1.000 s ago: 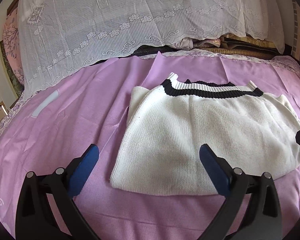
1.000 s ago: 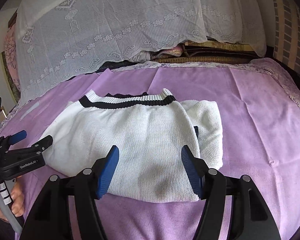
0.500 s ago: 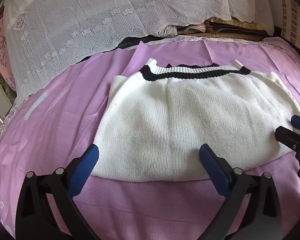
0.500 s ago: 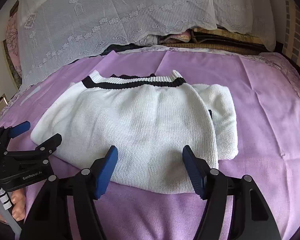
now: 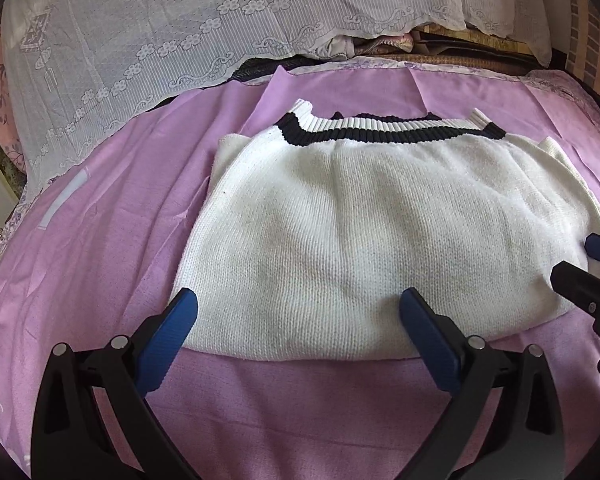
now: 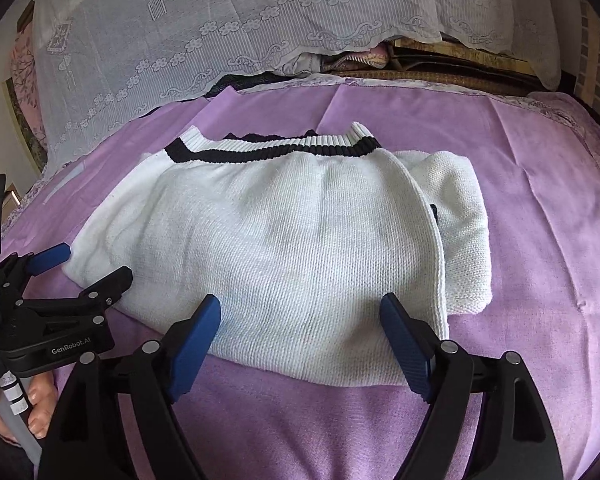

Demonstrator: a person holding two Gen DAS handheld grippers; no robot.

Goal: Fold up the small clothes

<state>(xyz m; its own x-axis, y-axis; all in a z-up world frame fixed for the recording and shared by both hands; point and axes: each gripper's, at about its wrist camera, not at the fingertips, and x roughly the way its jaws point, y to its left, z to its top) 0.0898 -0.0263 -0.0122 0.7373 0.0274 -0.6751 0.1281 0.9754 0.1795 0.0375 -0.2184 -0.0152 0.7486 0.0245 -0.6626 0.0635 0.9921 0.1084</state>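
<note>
Sweater [image 6: 292,240] folded sleeve, person's fingers [image 6: 40,400]: right wrist view only

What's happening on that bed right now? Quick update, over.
Left hand-held gripper open, empty. Right hand-held gripper opening, nothing between its jaws. White sweater flat on purple sheet, sleeves tucked in. Nothing in the way.
</note>
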